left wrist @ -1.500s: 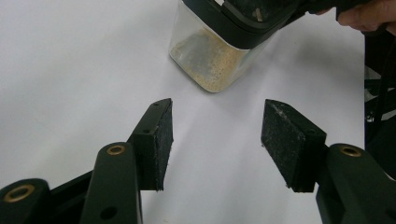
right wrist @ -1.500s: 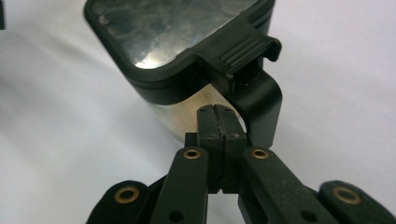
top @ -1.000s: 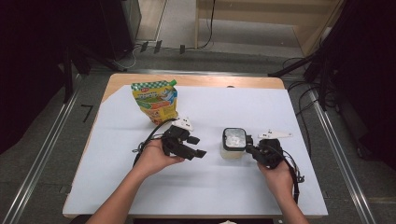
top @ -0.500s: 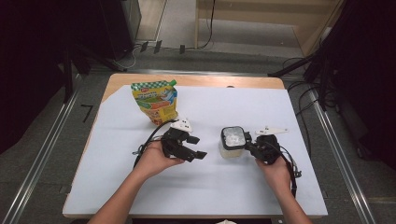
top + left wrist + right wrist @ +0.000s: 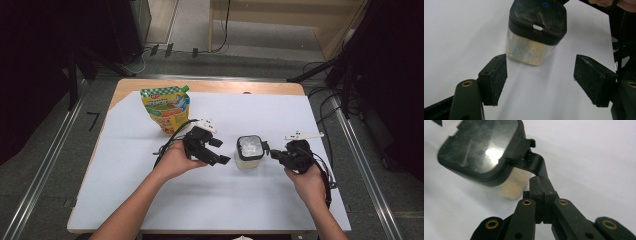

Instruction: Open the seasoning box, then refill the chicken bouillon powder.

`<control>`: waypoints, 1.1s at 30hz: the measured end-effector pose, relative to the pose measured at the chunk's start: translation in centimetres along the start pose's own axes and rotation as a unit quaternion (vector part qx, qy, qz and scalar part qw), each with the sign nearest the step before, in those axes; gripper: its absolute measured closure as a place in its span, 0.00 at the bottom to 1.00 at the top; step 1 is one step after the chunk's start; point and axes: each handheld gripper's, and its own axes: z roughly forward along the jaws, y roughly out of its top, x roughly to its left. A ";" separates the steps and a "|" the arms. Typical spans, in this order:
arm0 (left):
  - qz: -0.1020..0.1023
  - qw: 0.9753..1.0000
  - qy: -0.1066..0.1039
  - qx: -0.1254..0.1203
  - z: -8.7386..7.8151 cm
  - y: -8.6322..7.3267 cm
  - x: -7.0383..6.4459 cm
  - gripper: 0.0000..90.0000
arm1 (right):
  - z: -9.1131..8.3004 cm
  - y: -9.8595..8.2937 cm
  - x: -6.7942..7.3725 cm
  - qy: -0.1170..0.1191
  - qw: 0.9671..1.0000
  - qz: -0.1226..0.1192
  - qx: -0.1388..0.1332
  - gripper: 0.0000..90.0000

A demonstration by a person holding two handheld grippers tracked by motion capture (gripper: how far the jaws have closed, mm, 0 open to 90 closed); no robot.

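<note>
While both grippers flank it, the jar (image 5: 249,151) serves as landmark.
Jar: upright on the white sheet (image 5: 150,190), black lid (image 5: 539,18) on, pale grains inside.
Left gripper (image 5: 220,151): just left of the jar, jaws spread wide, apart from it.
Right gripper (image 5: 272,153): at the jar's right, jaws pressed together on the lid's hinged strap (image 5: 537,165).
Pouch (image 5: 165,109): well behind and left of the jar, upright.

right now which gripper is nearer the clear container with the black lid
Right. The right gripper is shut on the container's lid tab; the left gripper is open, just short of it.
</note>
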 end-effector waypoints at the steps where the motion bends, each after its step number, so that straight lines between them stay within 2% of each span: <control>1: 0.002 1.000 -0.003 0.000 0.2 0.3 0.0 0.30 | 0.0 0.1 -0.2 -0.001 1.000 0.000 0.000 1.00; 3: 0.014 1.000 -0.002 0.000 0.6 0.8 -0.1 0.28 | -0.1 0.3 -0.6 0.000 1.000 0.006 -0.006 1.00; 5: 0.018 1.000 -0.005 0.000 1.2 1.1 0.0 0.27 | -0.1 0.5 -0.9 0.001 1.000 0.010 -0.007 1.00; 9: 0.029 0.999 0.002 0.018 2.5 1.5 0.0 0.24 | 1.1 0.9 -1.4 0.010 1.000 0.015 0.003 1.00; 12: 0.032 0.999 0.015 0.025 3.2 1.6 -0.2 0.22 | 1.6 1.1 -1.2 0.007 1.000 0.011 0.006 1.00; 17: 0.032 0.999 0.005 0.020 4.4 1.8 -0.1 0.20 | 1.9 1.2 -1.4 0.011 1.000 0.014 -0.004 1.00; 20: 0.035 0.999 0.017 0.028 5.0 1.8 -0.1 0.20 | 1.9 1.2 -1.4 0.012 1.000 0.014 -0.005 1.00; 24: 0.041 0.999 0.016 0.023 5.4 1.8 0.0 0.19 | 2.0 1.2 -1.5 0.013 1.000 0.019 -0.008 1.00; 30: 0.059 0.998 0.030 0.016 5.7 2.0 -0.3 0.18 | 2.0 1.1 -1.5 0.012 1.000 0.020 -0.011 1.00; 33: 0.060 0.998 0.032 0.016 5.6 2.2 -0.4 0.18 | 2.0 1.1 -1.5 0.014 1.000 0.022 -0.011 1.00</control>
